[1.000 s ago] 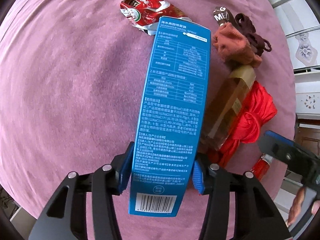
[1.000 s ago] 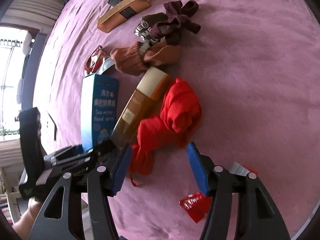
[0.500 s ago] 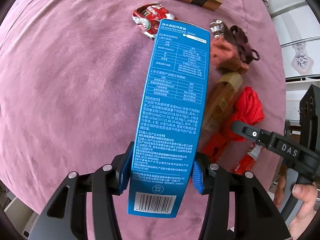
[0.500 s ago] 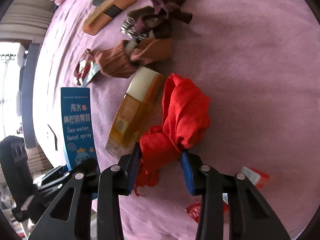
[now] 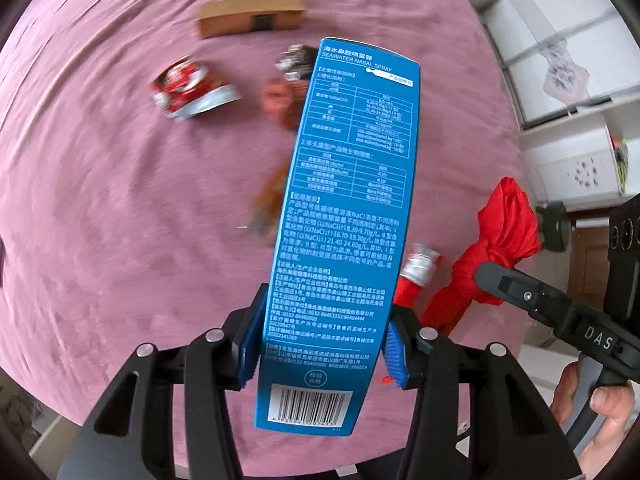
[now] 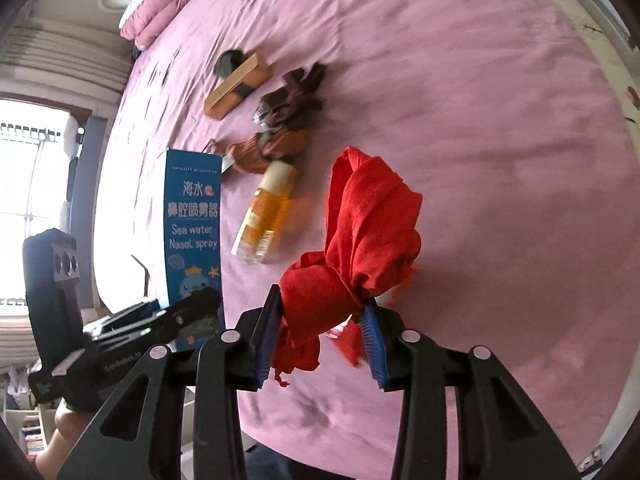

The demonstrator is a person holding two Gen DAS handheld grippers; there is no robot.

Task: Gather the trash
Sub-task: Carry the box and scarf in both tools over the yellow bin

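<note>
My left gripper (image 5: 320, 344) is shut on a tall blue nasal spray box (image 5: 348, 200) and holds it above the pink bed; the box also shows in the right wrist view (image 6: 193, 236). My right gripper (image 6: 320, 344) is shut on a knotted red cloth (image 6: 360, 248), lifted off the bed; the cloth also shows in the left wrist view (image 5: 496, 248). On the bed lie a crumpled red wrapper (image 5: 192, 90), a red and silver wrapper (image 5: 416, 272) and an amber bottle (image 6: 266, 216).
A brown cardboard box (image 6: 236, 88) lies farther back with a dark object behind it. Brown socks (image 6: 268, 148) and dark maroon socks (image 6: 296, 96) lie by the bottle. The pink bed cover (image 6: 480, 120) stretches to the right. White cabinets (image 5: 560, 80) stand beyond the bed.
My right gripper closed on the red cloth and lifted it off the bed. My left gripper rose and pulled back with the blue box.
</note>
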